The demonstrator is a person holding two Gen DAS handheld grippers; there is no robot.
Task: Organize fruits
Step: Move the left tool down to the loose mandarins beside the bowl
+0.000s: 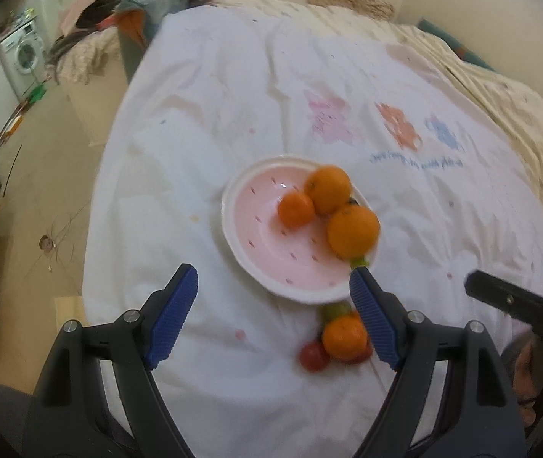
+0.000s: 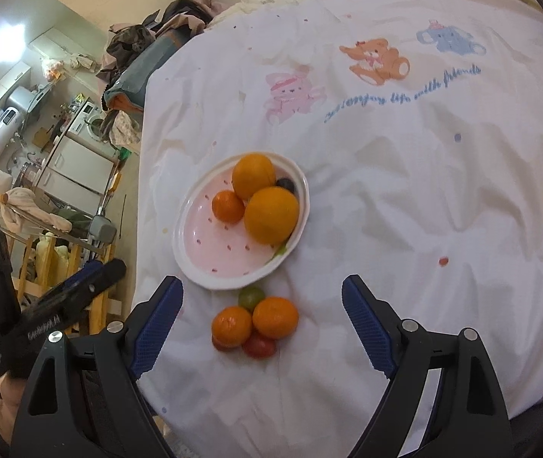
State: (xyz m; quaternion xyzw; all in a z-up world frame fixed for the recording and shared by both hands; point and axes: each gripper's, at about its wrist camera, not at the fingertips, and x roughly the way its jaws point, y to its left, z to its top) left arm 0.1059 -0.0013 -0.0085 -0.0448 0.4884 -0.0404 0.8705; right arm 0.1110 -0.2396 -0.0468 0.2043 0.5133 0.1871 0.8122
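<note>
A pink plate with a white rim (image 2: 210,252) (image 1: 256,244) lies on a white bedsheet. It holds two large oranges (image 2: 270,214) (image 1: 353,231), a small mandarin (image 2: 228,206) (image 1: 296,208), a dark grape (image 2: 286,184) and a green grape at its rim (image 2: 280,250). Near the plate on the sheet lie two mandarins (image 2: 275,316) (image 1: 344,336), a green grape (image 2: 251,297) and red tomatoes (image 2: 259,346) (image 1: 313,355). My left gripper (image 1: 273,313) is open and empty above the sheet, left of the loose fruit. My right gripper (image 2: 262,324) is open, with the loose fruit between its fingers' line of sight.
The sheet (image 2: 405,191) has printed bears and blue writing. The bed's left edge drops to the floor (image 1: 50,191). Clothes are piled at the bed's far corner (image 2: 149,49). A washing machine (image 1: 23,53) and shelves stand beyond. The left gripper shows in the right wrist view (image 2: 61,297).
</note>
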